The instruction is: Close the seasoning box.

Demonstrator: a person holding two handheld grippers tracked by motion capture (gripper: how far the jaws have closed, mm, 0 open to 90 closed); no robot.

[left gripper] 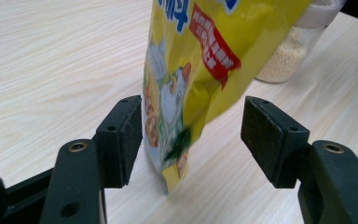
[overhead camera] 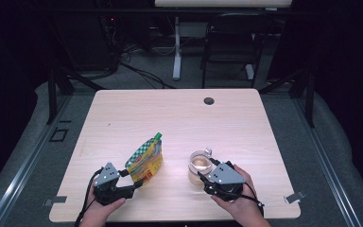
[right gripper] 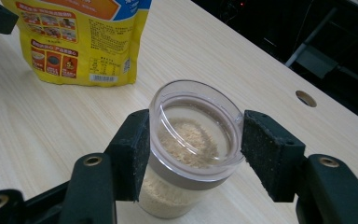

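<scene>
The desk [overhead camera: 123, 113] is lying mostly bare: its whole far half is open, with a round cable hole [overhead camera: 209, 100] sitting near the far edge, right of the middle. Both things are standing in the near half, well in from the left and right edges, with a strip of open wood running between them.

The pouch [overhead camera: 145, 158] is standing left of the middle, near the near edge, leaning with its green cap toward the far side. It is yellow, with a green-checked top and a red label, and printed pictures are showing on its face. The left gripper [left gripper: 191, 128] is reaching around its lower corner with its fingers [left gripper: 121, 140] spread; the left pad is sitting just beside the pouch, the right pad is standing clear, so the grip is released.

The jar [overhead camera: 200, 166] is standing right of the middle, near the near edge. It is clear, with a clear lid and a grey band, and pale grains are filling its lower part. The right gripper [right gripper: 192, 140] is straddling its lid, its fingers [right gripper: 130, 149] spread wide, not pressing.
</scene>
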